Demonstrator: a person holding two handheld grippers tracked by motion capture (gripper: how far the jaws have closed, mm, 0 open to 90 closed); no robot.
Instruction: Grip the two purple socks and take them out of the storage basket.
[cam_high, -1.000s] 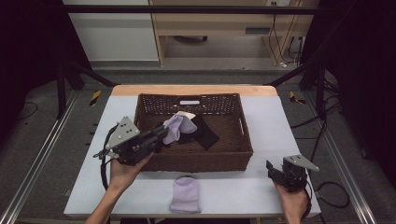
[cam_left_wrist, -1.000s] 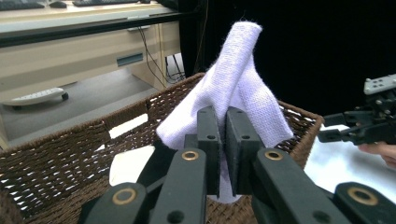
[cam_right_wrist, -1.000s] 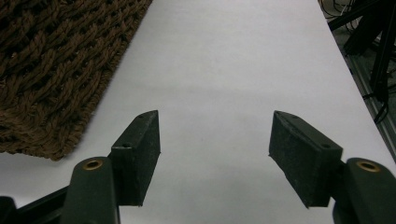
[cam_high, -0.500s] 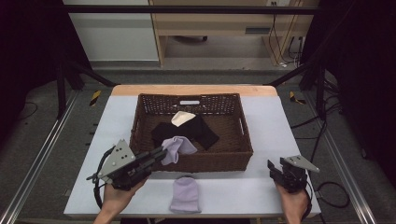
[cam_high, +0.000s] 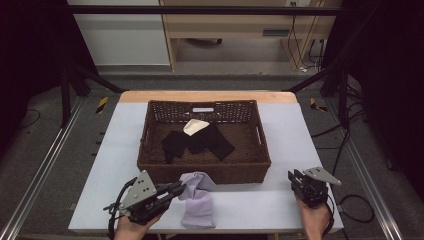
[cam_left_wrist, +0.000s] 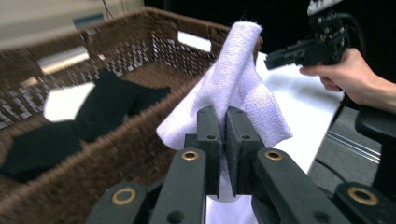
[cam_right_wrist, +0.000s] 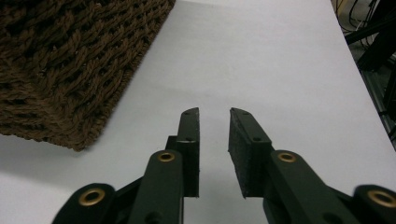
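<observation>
My left gripper is shut on a lavender sock, held just outside the front wall of the brown wicker basket. The sock hangs above a second lavender sock that lies flat on the white table. Inside the basket lie black socks and a cream piece. My right gripper rests low at the table's front right; its jaws stand a little apart with nothing between them. It also appears far off in the left gripper view.
The basket's front right corner lies left of my right gripper, with bare white table ahead of it. The table edge runs close by the person's hands. Metal rails flank both sides.
My left gripper has drawn back from over the basket toward the person, carrying the lavender sock over the front wall to above the sock on the table. The right gripper stayed put.
</observation>
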